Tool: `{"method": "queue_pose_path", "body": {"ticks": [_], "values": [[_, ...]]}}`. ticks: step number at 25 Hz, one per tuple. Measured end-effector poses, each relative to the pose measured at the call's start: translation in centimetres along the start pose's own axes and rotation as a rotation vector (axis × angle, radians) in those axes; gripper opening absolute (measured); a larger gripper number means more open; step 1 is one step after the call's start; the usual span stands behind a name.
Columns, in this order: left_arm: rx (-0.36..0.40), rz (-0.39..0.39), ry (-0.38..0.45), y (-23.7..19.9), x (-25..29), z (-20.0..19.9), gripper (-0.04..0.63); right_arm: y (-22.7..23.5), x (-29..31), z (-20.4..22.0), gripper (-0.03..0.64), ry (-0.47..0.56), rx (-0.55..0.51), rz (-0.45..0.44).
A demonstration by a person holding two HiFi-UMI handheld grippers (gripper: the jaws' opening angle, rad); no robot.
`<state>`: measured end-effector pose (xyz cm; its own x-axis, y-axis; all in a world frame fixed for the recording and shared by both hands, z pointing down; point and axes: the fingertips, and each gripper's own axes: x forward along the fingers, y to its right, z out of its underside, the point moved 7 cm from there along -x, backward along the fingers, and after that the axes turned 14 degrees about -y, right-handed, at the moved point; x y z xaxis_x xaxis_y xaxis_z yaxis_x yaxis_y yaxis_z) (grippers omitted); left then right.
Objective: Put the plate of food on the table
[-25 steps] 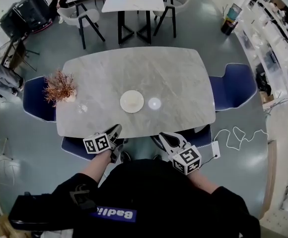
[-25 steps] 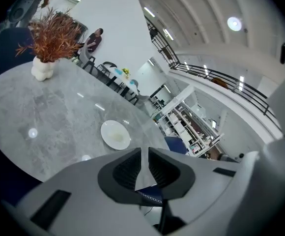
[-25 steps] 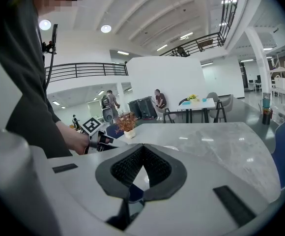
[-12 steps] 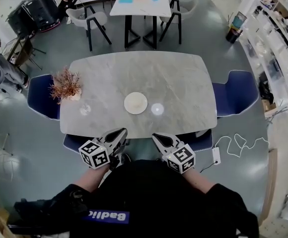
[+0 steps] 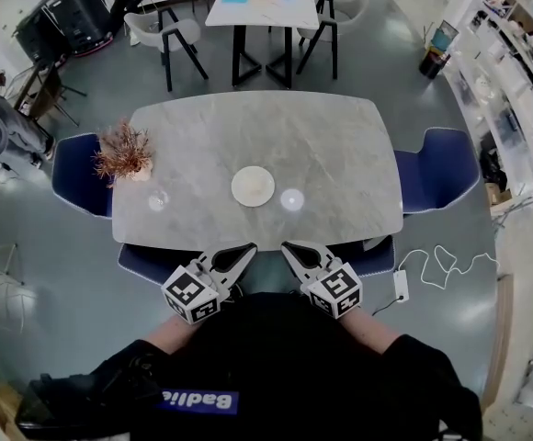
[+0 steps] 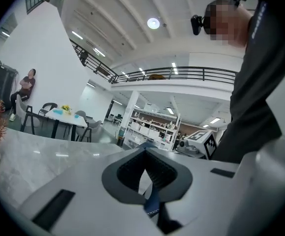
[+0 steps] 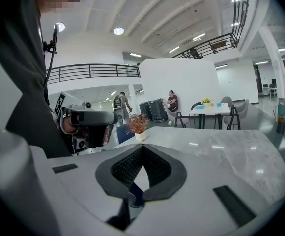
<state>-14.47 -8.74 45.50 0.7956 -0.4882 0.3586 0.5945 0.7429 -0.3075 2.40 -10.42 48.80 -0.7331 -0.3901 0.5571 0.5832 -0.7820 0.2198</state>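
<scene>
A round cream plate point(image 5: 253, 186) lies on the grey marble table point(image 5: 340, 145), near the middle of its near half. My left gripper point(image 5: 245, 249) and right gripper point(image 5: 289, 246) hover side by side off the table's near edge, above the blue chair, both short of the plate. In the left gripper view the left gripper point(image 6: 144, 149) has its jaws met at the tips with nothing between them. The right gripper point(image 7: 142, 147) looks the same in its own view, shut and empty. Neither gripper view shows the plate.
A small clear dish point(image 5: 291, 199) sits right of the plate, a glass point(image 5: 157, 200) to its left, and a dried plant in a white pot point(image 5: 124, 154) at the left end. Blue chairs point(image 5: 436, 168) ring the table. A cable point(image 5: 436, 260) lies on the floor at right.
Both grippers have drawn closer together near the table's edge; the left one swung right and forward. The plate has not moved.
</scene>
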Motion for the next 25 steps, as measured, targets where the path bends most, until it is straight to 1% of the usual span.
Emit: {"method": "queue_pose_path", "body": {"ticks": [7, 25], "values": [[0.052, 0.034, -0.039, 0.8, 1.0, -0.2, 0.008, 0.1, -0.1, 0.0, 0.009, 0.002, -0.004, -0.001], [0.05, 0.057, -0.053, 1.0, 1.3, -0.1, 0.008, -0.1, -0.4, 0.3, 0.009, 0.007, 0.006, -0.001]]}}
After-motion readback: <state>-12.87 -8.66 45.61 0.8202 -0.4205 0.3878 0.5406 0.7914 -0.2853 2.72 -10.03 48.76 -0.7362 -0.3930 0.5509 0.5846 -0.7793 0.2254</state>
